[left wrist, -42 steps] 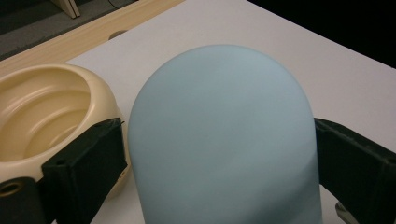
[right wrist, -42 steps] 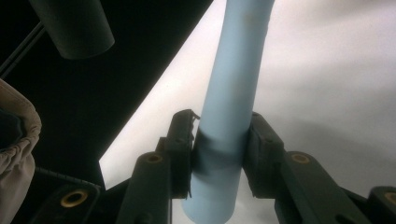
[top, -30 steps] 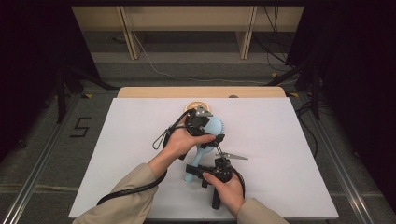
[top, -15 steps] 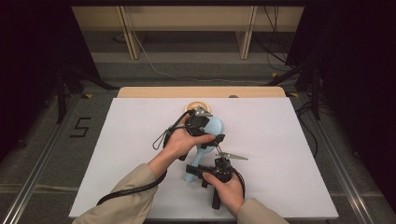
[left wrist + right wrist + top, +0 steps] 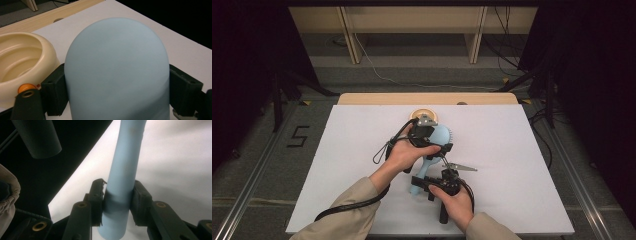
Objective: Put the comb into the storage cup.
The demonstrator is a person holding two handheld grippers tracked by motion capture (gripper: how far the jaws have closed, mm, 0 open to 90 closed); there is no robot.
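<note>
Looking down from high, the blue hairbrush (image 5: 437,142) sits mid-table, the left gripper (image 5: 432,145) at its head and the right gripper (image 5: 428,181) at its handle; a cream bowl (image 5: 424,114) waits just behind. Left gripper view: jaws, just closing, hug the brush head (image 5: 117,72) beside the bowl (image 5: 22,57). Right gripper view: jaws squeeze the handle (image 5: 122,185) tight

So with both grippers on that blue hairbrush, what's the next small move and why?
Probably lift it together: the left gripper has just been closing on the hairbrush head, and the right gripper clamps the handle. The cream bowl sits close behind.
</note>
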